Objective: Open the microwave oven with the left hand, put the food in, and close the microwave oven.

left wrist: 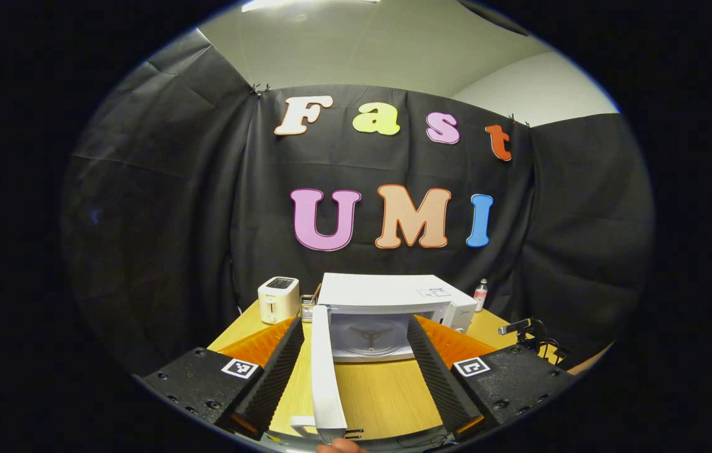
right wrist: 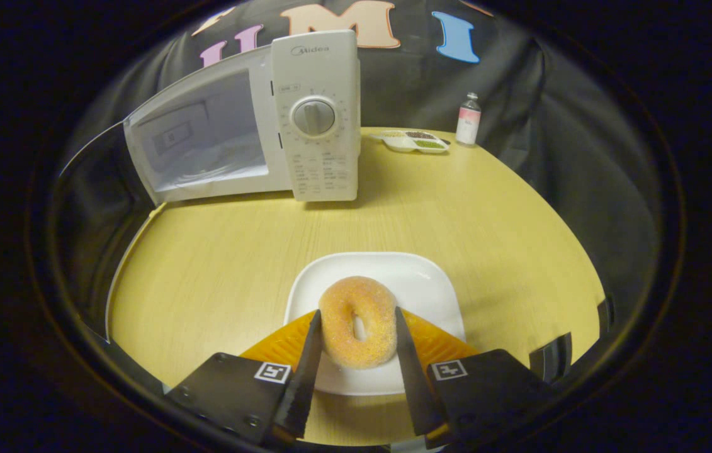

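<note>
Left gripper (left wrist: 356, 333): jaws spread wide, nothing between the fingers but open air and the microwave door edge. It sits back from the microwave (left wrist: 393, 302), aimed straight at the cavity. Not gripping anything.

Microwave door (left wrist: 324, 371) is swung fully open toward the camera, seen edge-on, running from the cavity's left side to the near edge of the table (left wrist: 387, 396). It passes between the two fingers, closer to the left one; can't tell if it touches either. Cavity is exposed, with the turntable (left wrist: 369, 336) visible inside. A bit of a hand (left wrist: 340, 447) shows at the very bottom of the left gripper view, just below the door's near end.

Right gripper (right wrist: 356, 327): jaws narrowed around the doughnut (right wrist: 357, 321), one finger on each side, both look to be in contact with its flanks. The doughnut sits tilted up on the white plate (right wrist: 418, 277); can't tell if it is lifted clear or resting on it. The plate is on the near part of the table, well apart from the microwave.

In the right gripper view the microwave stands at the far left of the table, with the dial panel (right wrist: 315, 116) facing the camera and the opening to its left.

Other items:
- toaster (left wrist: 278, 299), far left, beside the microwave
- small bottle (right wrist: 468, 119), far right by the cloth wall
- divided dish (right wrist: 415, 141), just left of the bottle
</note>
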`<state>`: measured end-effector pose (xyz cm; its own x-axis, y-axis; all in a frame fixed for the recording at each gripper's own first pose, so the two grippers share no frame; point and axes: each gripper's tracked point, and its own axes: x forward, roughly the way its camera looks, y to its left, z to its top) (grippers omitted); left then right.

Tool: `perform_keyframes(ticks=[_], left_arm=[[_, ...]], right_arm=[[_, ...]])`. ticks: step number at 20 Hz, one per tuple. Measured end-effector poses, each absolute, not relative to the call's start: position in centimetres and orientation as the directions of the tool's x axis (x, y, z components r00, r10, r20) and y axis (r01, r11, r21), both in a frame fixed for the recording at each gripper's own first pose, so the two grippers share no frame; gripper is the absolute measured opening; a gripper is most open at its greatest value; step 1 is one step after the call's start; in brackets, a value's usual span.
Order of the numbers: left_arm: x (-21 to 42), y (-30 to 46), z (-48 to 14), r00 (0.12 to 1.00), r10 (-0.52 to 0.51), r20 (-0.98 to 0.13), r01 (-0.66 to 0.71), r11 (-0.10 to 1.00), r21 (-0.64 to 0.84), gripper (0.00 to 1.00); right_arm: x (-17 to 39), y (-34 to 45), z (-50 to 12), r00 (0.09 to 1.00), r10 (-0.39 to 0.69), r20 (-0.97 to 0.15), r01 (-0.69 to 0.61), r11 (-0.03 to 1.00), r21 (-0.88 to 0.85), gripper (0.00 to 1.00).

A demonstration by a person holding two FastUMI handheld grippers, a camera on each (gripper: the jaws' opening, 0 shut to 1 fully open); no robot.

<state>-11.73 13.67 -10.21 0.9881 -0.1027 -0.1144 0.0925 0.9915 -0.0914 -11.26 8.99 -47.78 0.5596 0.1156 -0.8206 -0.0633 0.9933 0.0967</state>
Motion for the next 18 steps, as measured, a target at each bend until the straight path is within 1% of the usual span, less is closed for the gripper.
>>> perform_keyframes(ticks=[3,5,9,10,13,18], left_arm=[[-11.8,13.7,-10.5,0.987,-0.104,-0.119,0.092,0.991,-0.101,0.96],[-11.9,13.8,-10.2,0.988,-0.107,-0.112,0.096,0.99,-0.102,0.97],[-11.7,13.4,-10.1,0.987,-0.118,-0.109,0.108,0.99,-0.089,0.96],[-11.6,13.2,-10.0,0.987,-0.123,-0.107,0.113,0.989,-0.094,0.96],[-11.6,12.8,-10.3,0.985,-0.136,-0.104,0.122,0.984,-0.129,0.96],[-11.4,14.1,-10.5,0.988,-0.107,-0.109,0.089,0.984,-0.157,0.96]], right_arm=[[-11.2,9.0,-47.7,0.553,0.115,-0.825,-0.06,0.993,0.098,0.66],[-11.2,9.7,-47.3,0.544,0.145,-0.827,-0.035,0.988,0.15,0.65],[-10.5,12.3,-45.6,0.554,0.215,-0.804,0.001,0.966,0.258,0.65],[-10.3,13.2,-45.0,0.556,0.236,-0.797,0.006,0.958,0.288,0.6],[-9.2,17.0,-43.1,0.554,0.32,-0.768,0.053,0.908,0.417,0.6],[-5.5,24.5,-39.6,0.576,0.452,-0.682,0.158,0.757,0.635,0.6]])
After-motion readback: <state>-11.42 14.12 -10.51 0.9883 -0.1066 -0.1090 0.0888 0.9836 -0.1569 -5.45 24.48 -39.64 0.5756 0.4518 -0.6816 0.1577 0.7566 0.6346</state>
